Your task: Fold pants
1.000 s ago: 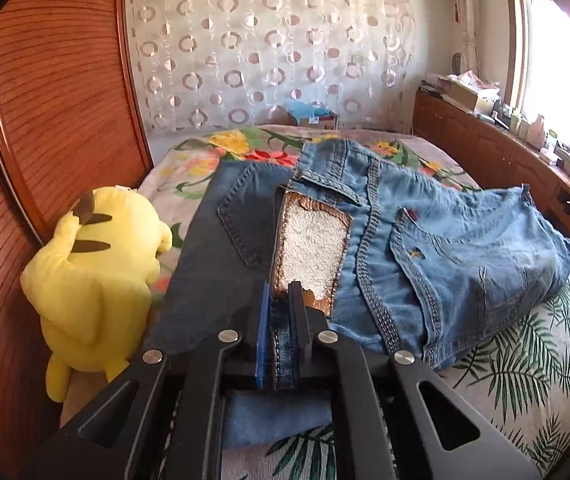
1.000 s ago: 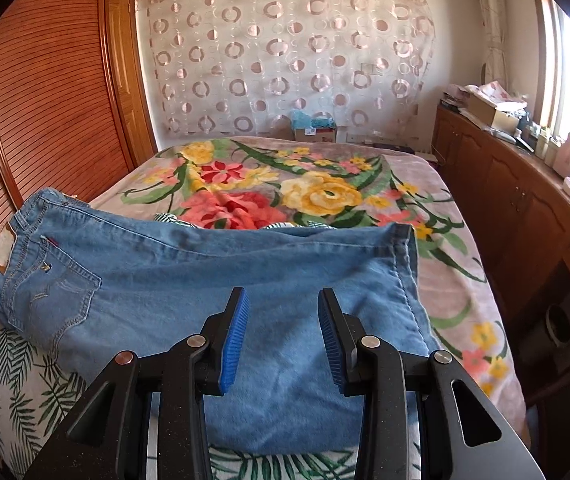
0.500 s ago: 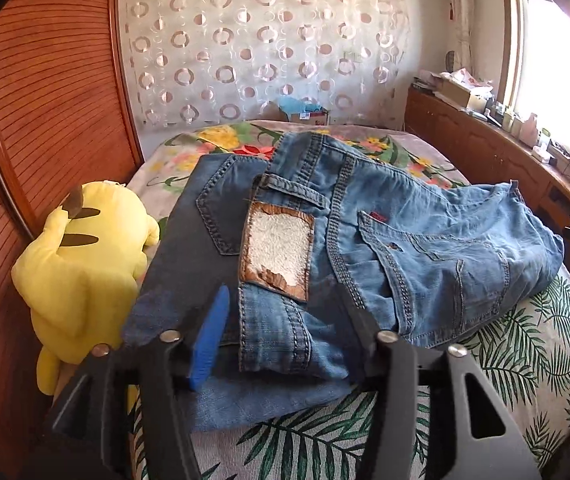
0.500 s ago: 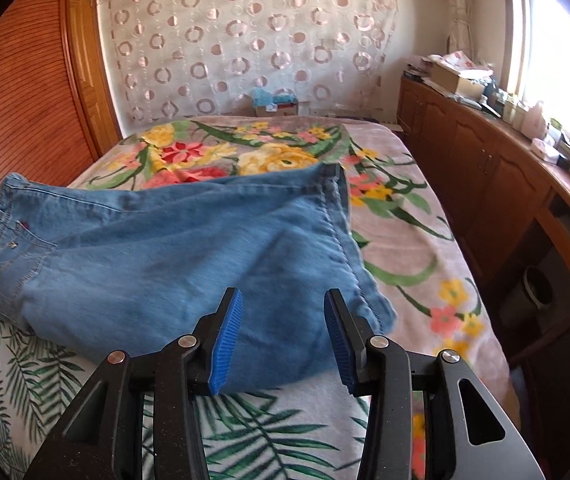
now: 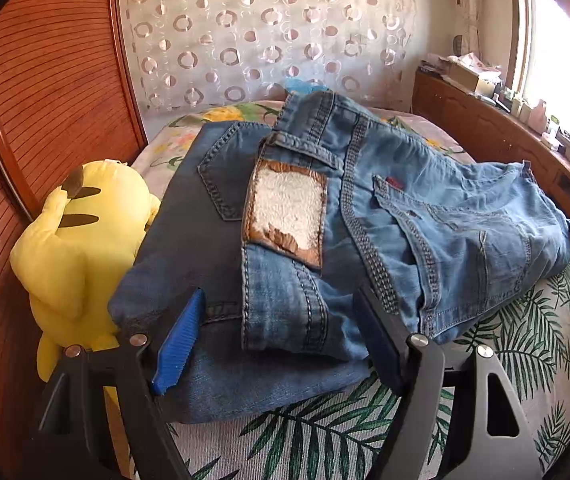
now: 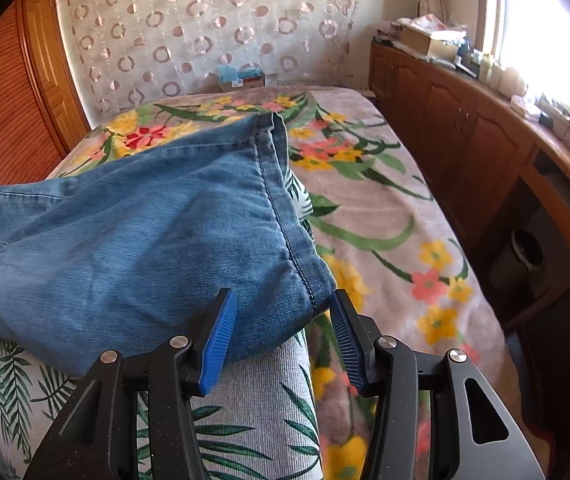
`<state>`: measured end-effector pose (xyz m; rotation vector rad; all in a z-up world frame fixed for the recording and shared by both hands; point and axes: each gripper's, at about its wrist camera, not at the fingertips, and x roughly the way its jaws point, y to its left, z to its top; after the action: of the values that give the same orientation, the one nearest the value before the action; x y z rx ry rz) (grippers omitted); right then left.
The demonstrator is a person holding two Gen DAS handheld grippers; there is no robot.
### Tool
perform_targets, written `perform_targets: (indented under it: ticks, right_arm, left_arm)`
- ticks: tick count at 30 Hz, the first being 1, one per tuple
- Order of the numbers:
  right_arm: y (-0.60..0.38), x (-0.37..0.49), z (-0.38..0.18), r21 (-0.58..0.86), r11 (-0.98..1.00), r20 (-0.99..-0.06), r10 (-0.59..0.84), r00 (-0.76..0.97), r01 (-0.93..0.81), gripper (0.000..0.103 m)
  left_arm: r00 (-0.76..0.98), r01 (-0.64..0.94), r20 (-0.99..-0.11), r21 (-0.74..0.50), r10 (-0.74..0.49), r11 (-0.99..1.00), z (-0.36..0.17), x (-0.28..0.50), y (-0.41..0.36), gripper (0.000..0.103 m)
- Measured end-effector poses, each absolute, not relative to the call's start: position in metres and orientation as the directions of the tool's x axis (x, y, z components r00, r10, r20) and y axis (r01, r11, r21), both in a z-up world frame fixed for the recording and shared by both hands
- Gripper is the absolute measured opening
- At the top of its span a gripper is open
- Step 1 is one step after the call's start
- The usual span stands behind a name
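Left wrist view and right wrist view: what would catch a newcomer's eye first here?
First, the light blue jeans, folded and lying over a darker pair of jeans on the bed, their worn white waistband patch facing up. Next, the yellow plush toy wedged between the darker jeans and the wooden wall at left. The left gripper and right gripper both hover open at the denim's near edge, jaws just widened, pads off the cloth.

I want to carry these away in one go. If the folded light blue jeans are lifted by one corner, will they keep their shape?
Probably not. The light blue jeans look soft and rumpled, so they would likely sag and unfold. The stitched hem already droops over the cushion edge. Stacked on darker jeans, they may slide rather than stay put.
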<state>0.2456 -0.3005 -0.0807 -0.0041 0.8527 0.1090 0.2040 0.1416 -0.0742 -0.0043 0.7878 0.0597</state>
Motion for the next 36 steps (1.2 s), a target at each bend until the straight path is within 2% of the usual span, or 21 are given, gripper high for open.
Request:
perform_targets:
  ticks: [10, 11, 15, 24, 25, 27, 29, 32, 35, 36]
  right_arm:
    - [-0.291, 0.249, -0.074, 0.061, 0.992, -0.752, 0.119, 0.648, -0.111, 0.051]
    - [-0.290, 0.246, -0.075, 0.059, 0.991, -0.748, 0.126, 0.652, -0.123, 0.049]
    - [-0.281, 0.241, -0.076, 0.010, 0.989, -0.737, 0.107, 0.668, -0.147, 0.029]
    - [-0.275, 0.236, -0.079, -0.052, 0.983, -0.722, 0.087, 0.687, -0.179, 0.014]
    - [-0.275, 0.234, -0.078, -0.058, 0.982, -0.716, 0.085, 0.693, -0.179, 0.013]
    - [-0.276, 0.231, -0.075, -0.061, 0.982, -0.701, 0.087, 0.708, -0.181, 0.012]
    - [-0.278, 0.228, -0.071, -0.055, 0.983, -0.685, 0.092, 0.723, -0.177, 0.012]
    - [-0.279, 0.223, -0.069, -0.056, 0.983, -0.671, 0.094, 0.736, -0.177, 0.011]
    - [-0.278, 0.218, -0.070, -0.070, 0.982, -0.662, 0.087, 0.744, -0.177, 0.006]
    - [-0.278, 0.217, -0.070, -0.073, 0.981, -0.660, 0.087, 0.746, -0.179, 0.006]
  left_arm:
    - [0.686, -0.055, -0.725, 0.026, 0.057, 0.998, -0.085, 0.204, 0.140, 0.076]
    - [0.685, -0.055, -0.726, 0.027, 0.058, 0.998, -0.086, 0.205, 0.141, 0.076]
    - [0.683, -0.054, -0.728, 0.030, 0.059, 0.998, -0.087, 0.205, 0.140, 0.076]
    - [0.693, -0.054, -0.720, 0.013, 0.047, 0.998, -0.090, 0.205, 0.141, 0.076]
    - [0.694, -0.052, -0.718, 0.006, 0.041, 0.999, -0.090, 0.205, 0.142, 0.074]
    - [0.696, -0.047, -0.717, -0.008, 0.027, 0.999, -0.090, 0.205, 0.144, 0.060]
    - [0.698, -0.036, -0.716, -0.025, 0.007, 0.999, -0.089, 0.206, 0.144, 0.050]
    - [0.702, -0.038, -0.712, -0.014, 0.017, 0.999, -0.089, 0.207, 0.144, 0.040]
    - [0.721, -0.040, -0.692, -0.029, 0.009, 0.999, -0.083, 0.202, 0.144, 0.023]
    - [0.728, -0.036, -0.686, -0.028, 0.007, 0.999, -0.080, 0.201, 0.143, 0.021]
